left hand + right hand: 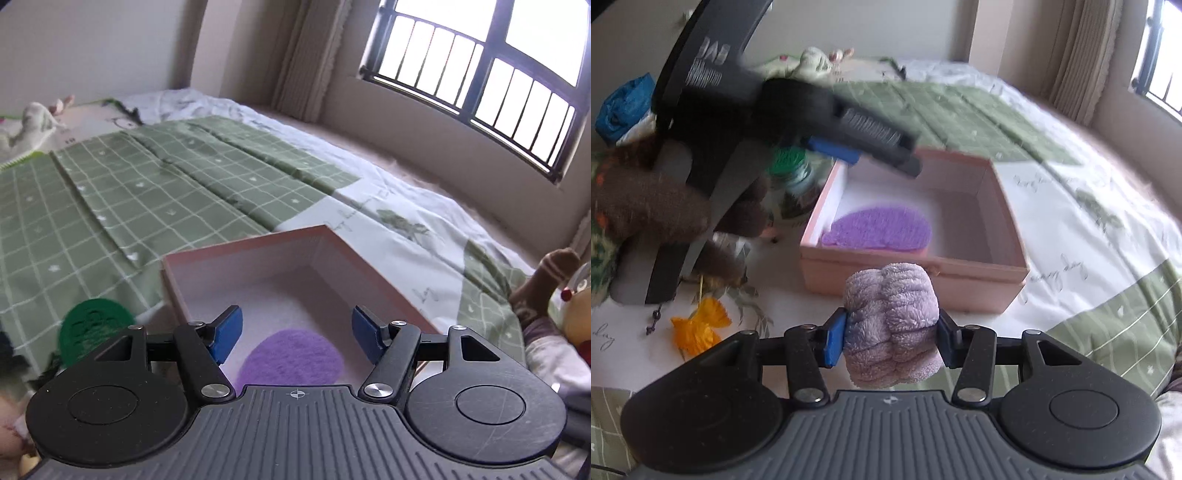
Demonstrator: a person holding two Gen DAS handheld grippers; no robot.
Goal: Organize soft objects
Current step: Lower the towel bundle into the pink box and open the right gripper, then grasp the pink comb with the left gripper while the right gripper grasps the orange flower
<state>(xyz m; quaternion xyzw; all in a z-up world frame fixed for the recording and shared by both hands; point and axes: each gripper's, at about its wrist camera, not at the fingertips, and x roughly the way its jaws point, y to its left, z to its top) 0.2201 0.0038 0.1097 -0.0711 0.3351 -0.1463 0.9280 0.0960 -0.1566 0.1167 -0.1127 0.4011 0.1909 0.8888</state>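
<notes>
**Lilac plush bundle held short of the pink box**

Lilac and fluffy, a rolled plush bundle (892, 325) sits clamped between the blue pads of the right gripper (892, 338), both pads pressed into its sides, just before the near wall of an open pink box (912, 271) standing on a bed. Inside the box a purple felt disc (877, 229) lies flat on the white floor, near the left wall. To the left of the right gripper an orange flower (700, 325) lies on the bedcover, with a brown plush toy (650, 210) beyond it. Above the box's far left corner hangs the left gripper (297, 334), blurred in the right wrist view; its own camera shows its jaws spread wide with nothing between them, the purple disc showing below. A green felt disc (96, 326) lies on the bed just left of the box. Farther off stretches a green checked blanket (147, 177), then a pale plush toy (35, 123) at the bed's far end, and a barred window (480, 74).
</notes>
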